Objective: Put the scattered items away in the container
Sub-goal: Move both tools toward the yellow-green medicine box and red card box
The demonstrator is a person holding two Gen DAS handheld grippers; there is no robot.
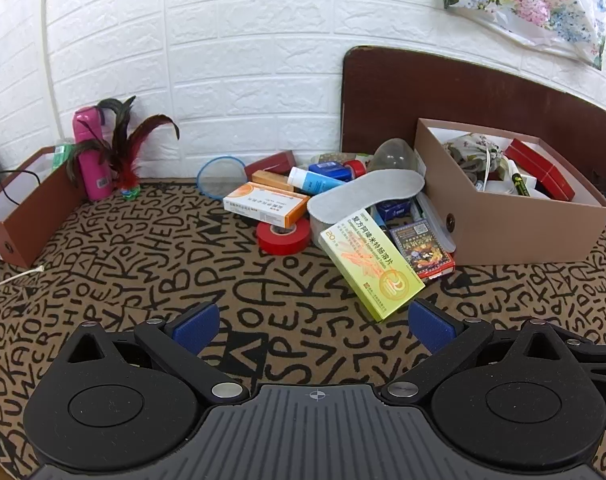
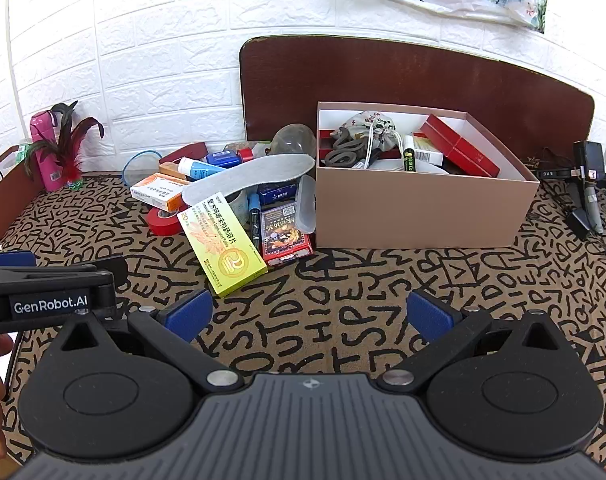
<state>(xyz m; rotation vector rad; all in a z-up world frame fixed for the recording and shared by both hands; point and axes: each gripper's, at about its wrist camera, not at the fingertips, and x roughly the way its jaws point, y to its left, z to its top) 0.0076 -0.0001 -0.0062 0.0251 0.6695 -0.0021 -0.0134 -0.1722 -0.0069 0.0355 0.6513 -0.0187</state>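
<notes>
A pinkish cardboard box (image 2: 419, 208) (image 1: 515, 228) stands open on the patterned cloth and holds a cloth pouch, red boxes and other bits. Left of it lies a heap: a yellow-green medicine box (image 1: 373, 266) (image 2: 223, 244), a grey insole (image 1: 367, 194) (image 2: 247, 178), a red tape roll (image 1: 283, 236) (image 2: 165, 220), an orange-white medicine box (image 1: 265, 204) (image 2: 157, 192), a card pack (image 1: 423, 250) (image 2: 285, 234) and a blue-white tube (image 1: 311, 182). My left gripper (image 1: 317, 322) hovers open just short of the yellow-green box. My right gripper (image 2: 309, 316) is open over bare cloth, nearer than the box.
A brown board (image 2: 415, 84) leans on the white brick wall behind the box. At far left stand a low brown box (image 1: 27, 216), a pink bottle (image 1: 89, 152) and a feather shuttlecock (image 1: 129, 160). Black cables and devices (image 2: 587, 184) lie at right. The left gripper's body (image 2: 47, 292) crosses the right view.
</notes>
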